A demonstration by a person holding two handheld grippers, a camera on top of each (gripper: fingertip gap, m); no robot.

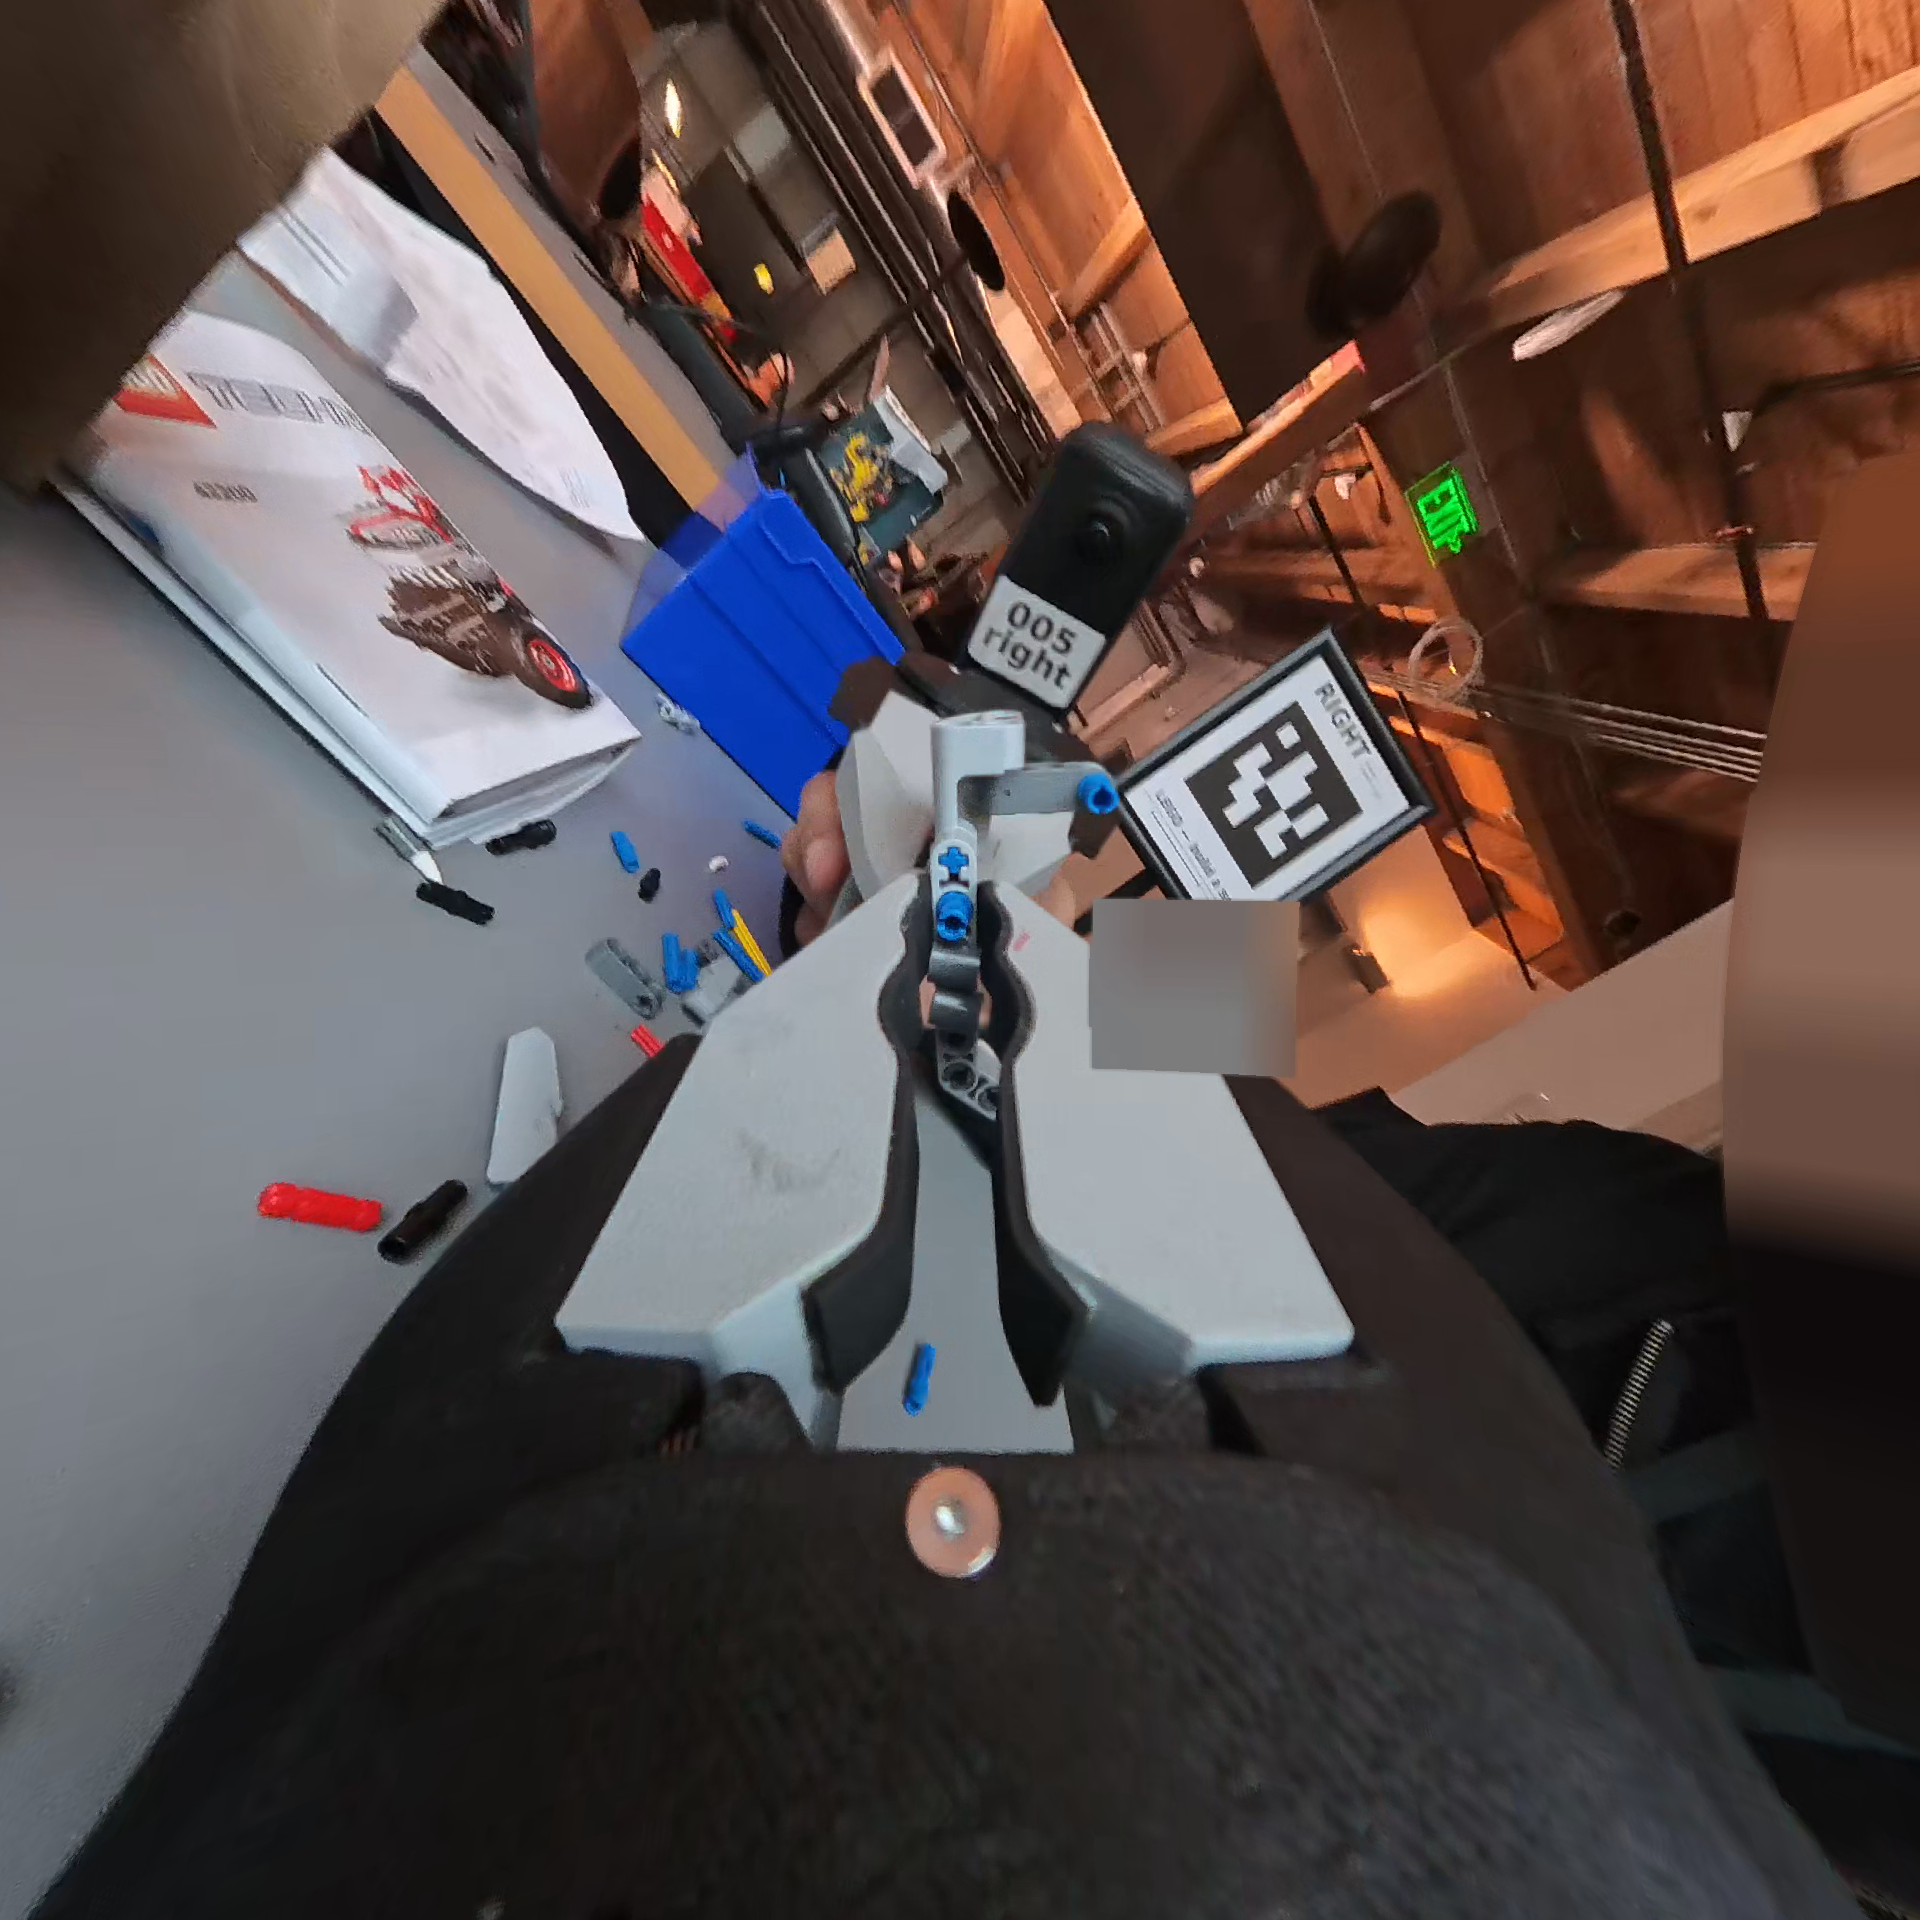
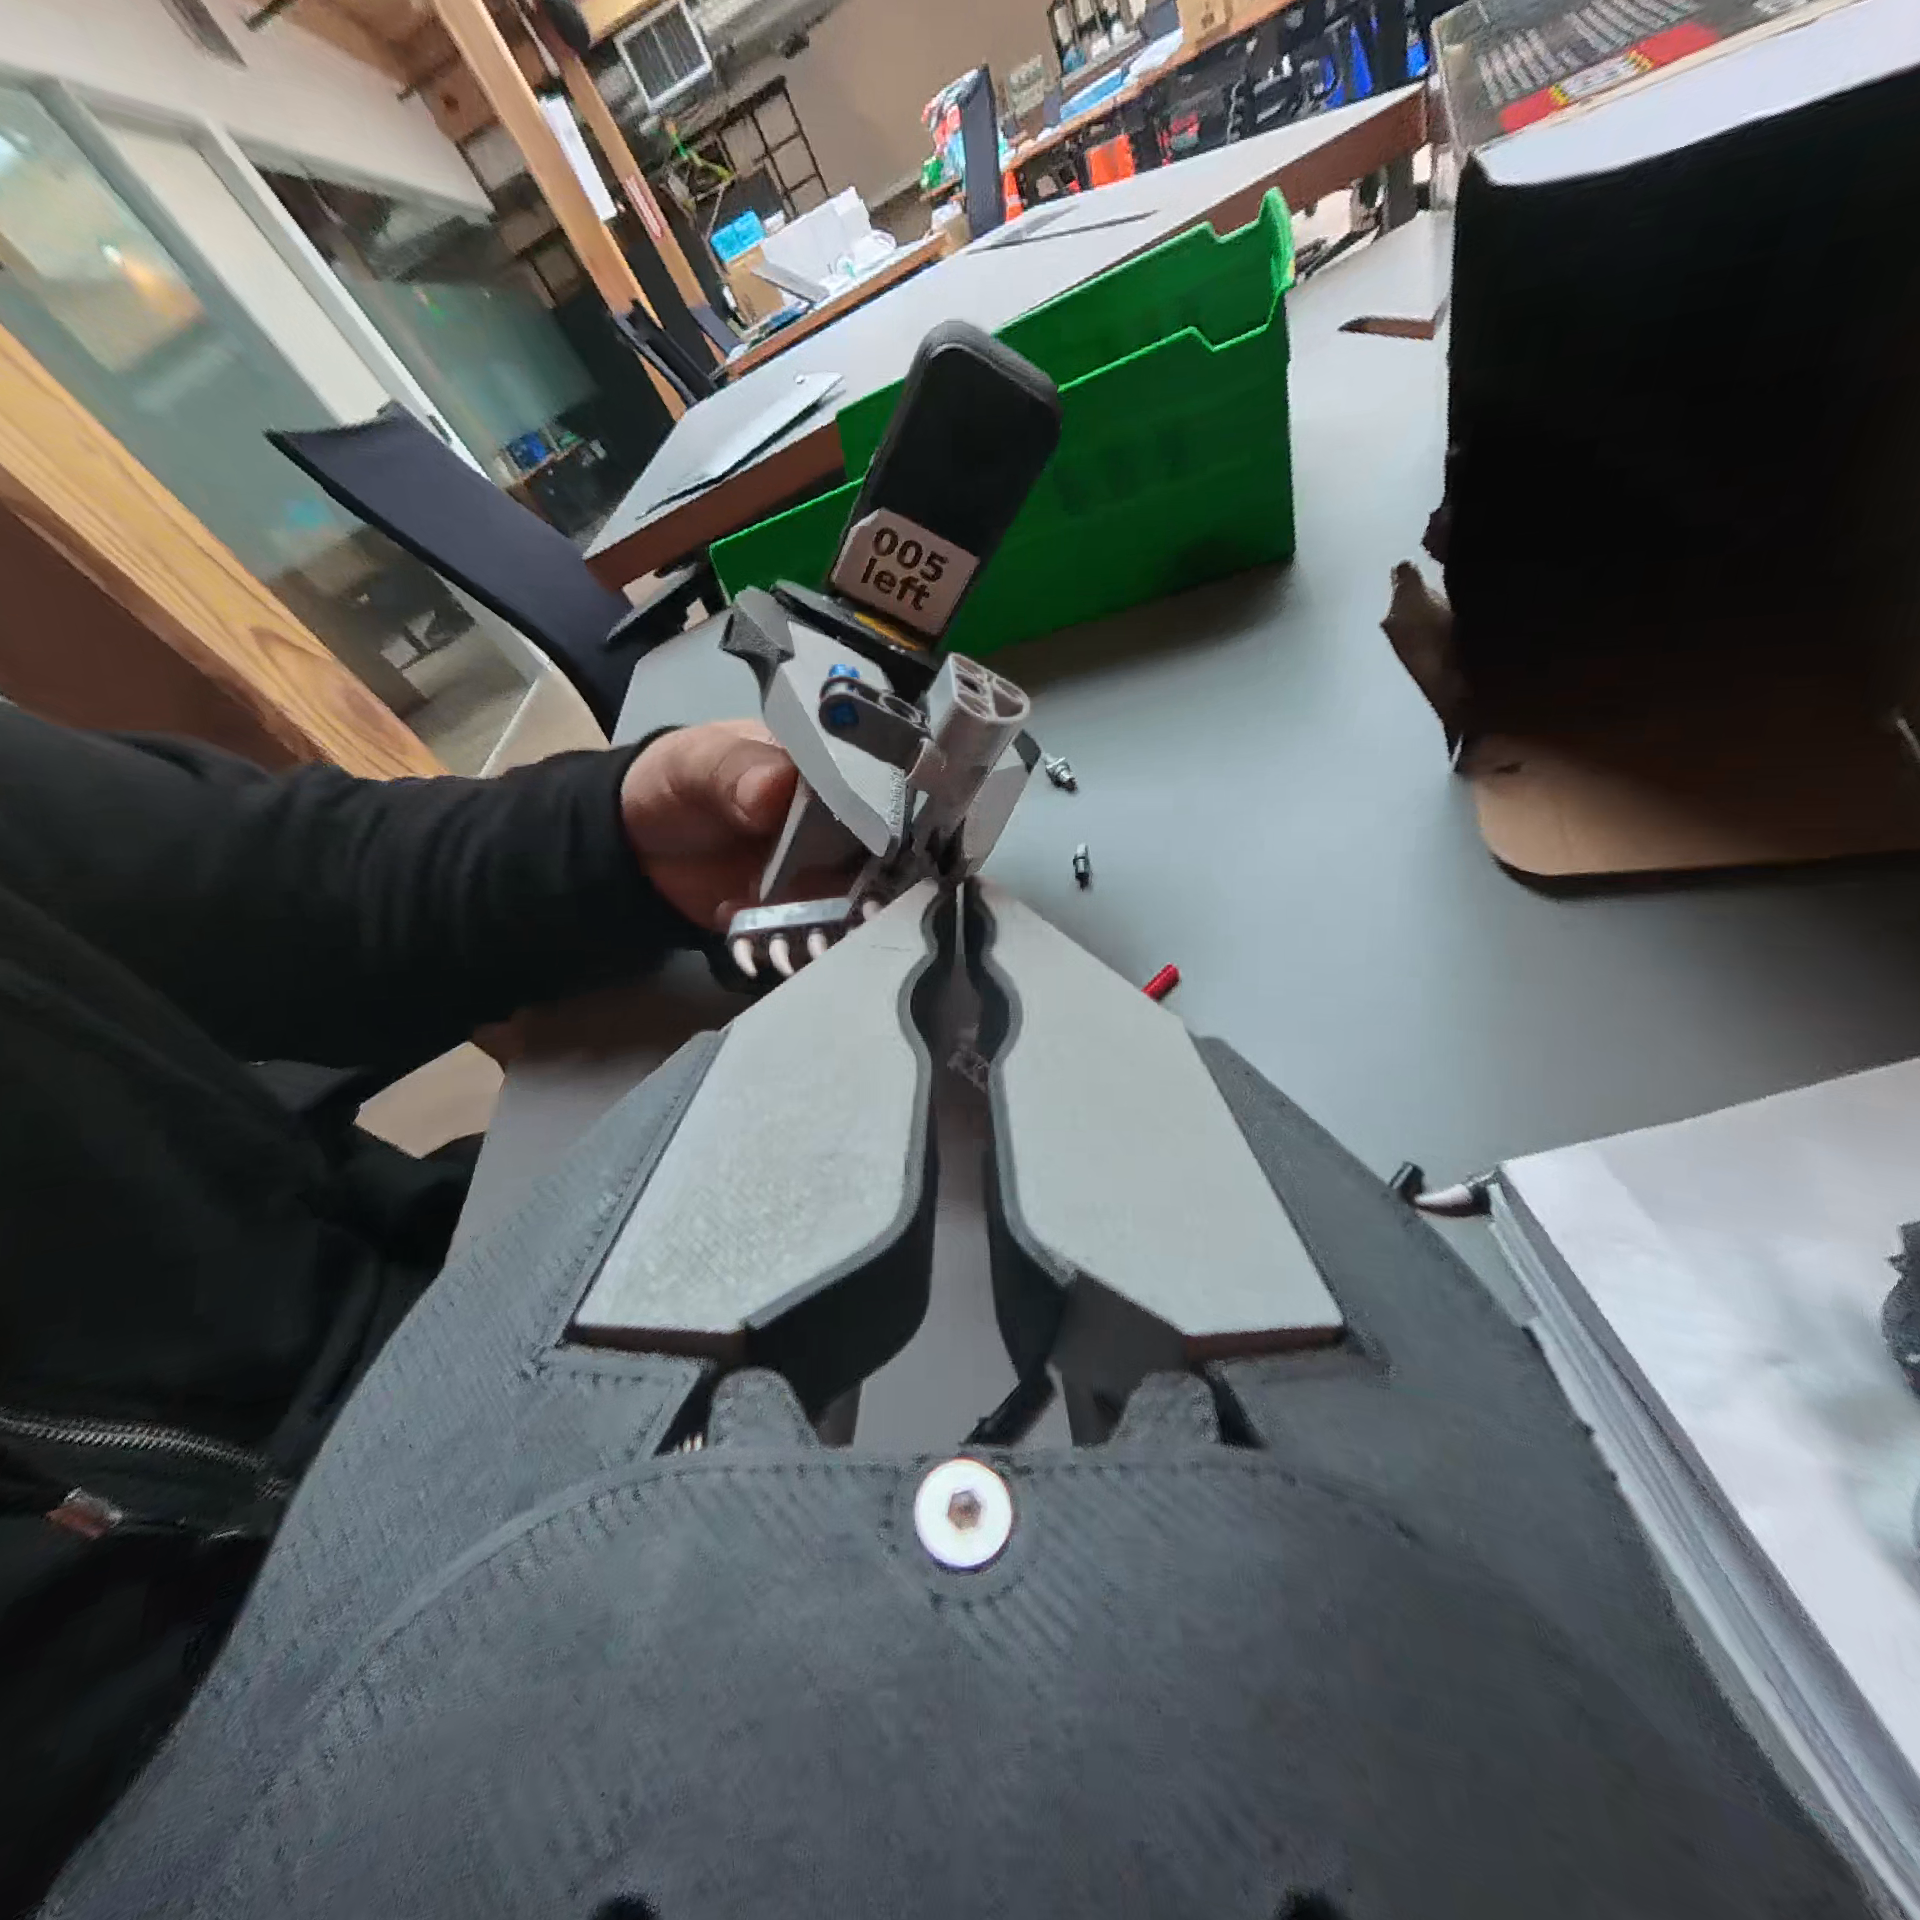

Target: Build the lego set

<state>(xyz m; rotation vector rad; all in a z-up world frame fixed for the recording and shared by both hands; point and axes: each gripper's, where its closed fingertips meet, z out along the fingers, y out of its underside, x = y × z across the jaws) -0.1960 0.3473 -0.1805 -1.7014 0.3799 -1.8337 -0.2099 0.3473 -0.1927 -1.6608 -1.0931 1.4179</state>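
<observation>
A small grey lego assembly point(image 1: 961, 800) of a dark beam, a light grey bent piece and blue pins is held up above the grey table point(image 1: 208, 987). My left gripper point(image 1: 951, 909) is shut on its dark beam. My right gripper point(image 2: 951, 896) faces the left one tip to tip. Its jaws are nearly closed, pinching the assembly's point(image 2: 935, 727) lower end, and a small grey bit shows between its pads. The right gripper point(image 1: 966, 831) also shows in the left wrist view, and the left gripper point(image 2: 914, 821), held by a hand, in the right wrist view.
Loose pieces lie on the table: a red piece point(image 1: 319, 1205), a black pin point(image 1: 421, 1221), blue pins point(image 1: 675, 956), a white panel point(image 1: 525, 1101). An instruction booklet point(image 1: 343, 582) and a blue bin point(image 1: 758, 644) stand behind them. A green bin point(image 2: 1091, 468), a black box point(image 2: 1683, 416) and a booklet point(image 2: 1714, 1351) flank the right gripper. My left and right fingertips are right by each other.
</observation>
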